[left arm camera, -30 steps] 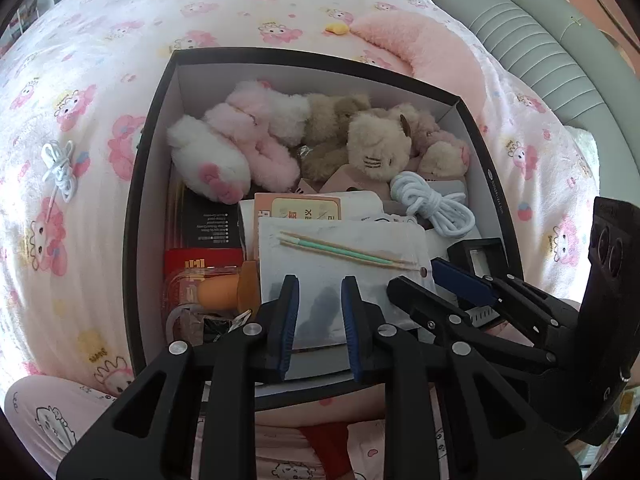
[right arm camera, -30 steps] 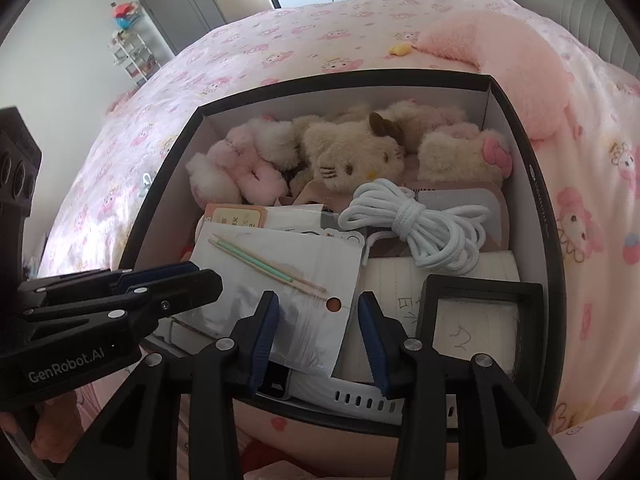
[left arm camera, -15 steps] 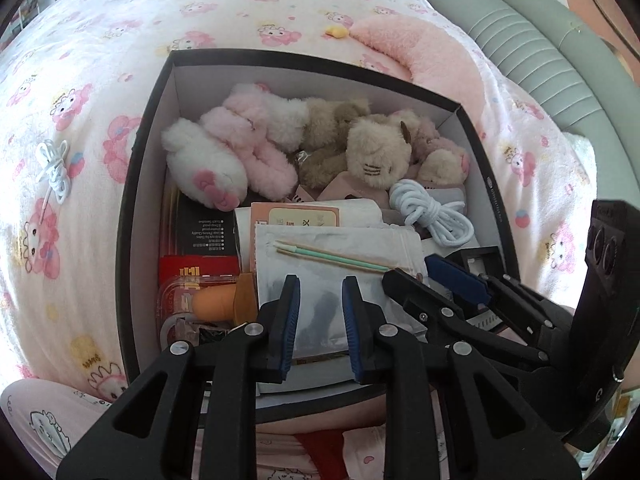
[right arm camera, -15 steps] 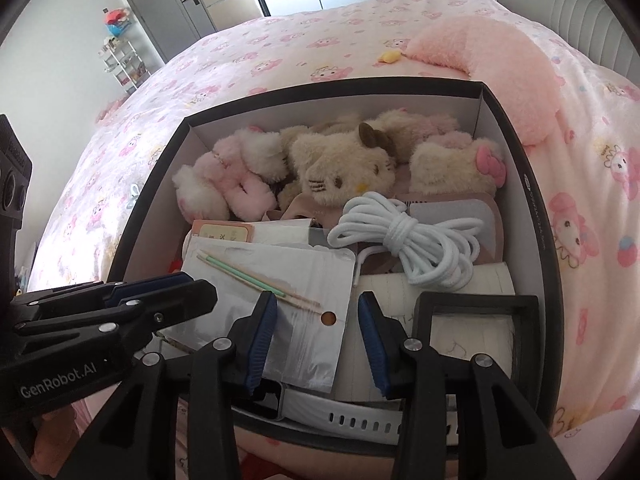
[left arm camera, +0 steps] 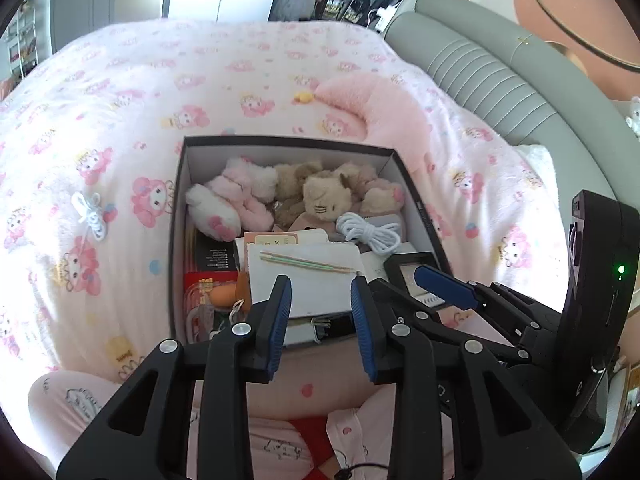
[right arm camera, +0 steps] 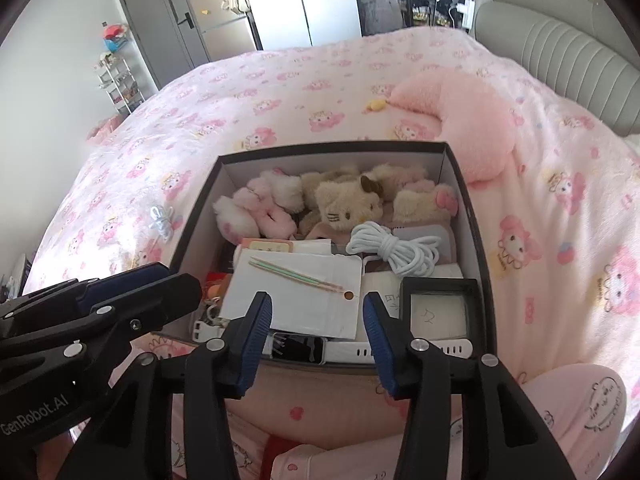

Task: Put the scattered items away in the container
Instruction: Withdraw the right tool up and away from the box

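Box (left arm camera: 416, 200) rim clear, tongs (left arm camera: 320, 312) above

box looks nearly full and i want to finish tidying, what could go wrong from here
1. The small white cord bundle lies on the bedspread left of the box, easy to overlook against the pale print.
2. The white pouch with the thin sticks lies loose on top; anything dropped in may knock them off.
3. The white watch sits at the near rim and could slip out.
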The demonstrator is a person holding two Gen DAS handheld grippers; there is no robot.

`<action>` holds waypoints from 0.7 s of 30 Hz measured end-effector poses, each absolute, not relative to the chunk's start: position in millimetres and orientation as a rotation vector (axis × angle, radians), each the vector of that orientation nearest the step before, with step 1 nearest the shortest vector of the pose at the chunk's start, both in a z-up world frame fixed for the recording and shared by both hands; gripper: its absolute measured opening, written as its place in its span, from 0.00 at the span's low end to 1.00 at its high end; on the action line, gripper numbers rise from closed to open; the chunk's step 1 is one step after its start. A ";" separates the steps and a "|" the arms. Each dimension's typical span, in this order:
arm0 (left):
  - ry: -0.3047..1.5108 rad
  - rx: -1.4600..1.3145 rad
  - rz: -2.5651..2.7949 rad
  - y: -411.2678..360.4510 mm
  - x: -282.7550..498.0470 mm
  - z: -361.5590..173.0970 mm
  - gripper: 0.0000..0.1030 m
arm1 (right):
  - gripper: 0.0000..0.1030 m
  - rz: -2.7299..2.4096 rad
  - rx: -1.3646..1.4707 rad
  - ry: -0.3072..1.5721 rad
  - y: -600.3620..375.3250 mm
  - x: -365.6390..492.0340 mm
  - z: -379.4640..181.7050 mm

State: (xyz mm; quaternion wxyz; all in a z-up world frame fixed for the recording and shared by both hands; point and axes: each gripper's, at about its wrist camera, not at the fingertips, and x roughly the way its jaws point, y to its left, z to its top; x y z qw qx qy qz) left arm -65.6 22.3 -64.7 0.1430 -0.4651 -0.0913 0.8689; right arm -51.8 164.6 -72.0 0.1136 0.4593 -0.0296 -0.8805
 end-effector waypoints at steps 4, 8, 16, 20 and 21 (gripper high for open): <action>-0.265 -1.302 2.543 15.8 -47.3 -48.6 0.30 | 0.43 -2.601 1.327 -0.113 164.2 -37.8 -60.2; -0.266 -1.277 2.544 14.3 -34.6 -42.0 0.30 | 0.42 -2.627 1.279 -0.107 161.9 -23.3 -47.0; -0.270 -1.243 2.549 12.2 -16.5 -32.8 0.30 | 0.43 -2.657 1.223 -0.103 157.8 -2.9 -30.5; -0.271 -1.236 2.550 9.2 -11.2 -31.0 0.30 | 0.43 -2.672 1.211 -0.085 153.6 2.9 -27.3; -0.274 -1.237 2.550 8.2 -10.3 -30.9 0.30 | 0.43 -2.674 1.210 -0.080 152.4 4.0 -26.6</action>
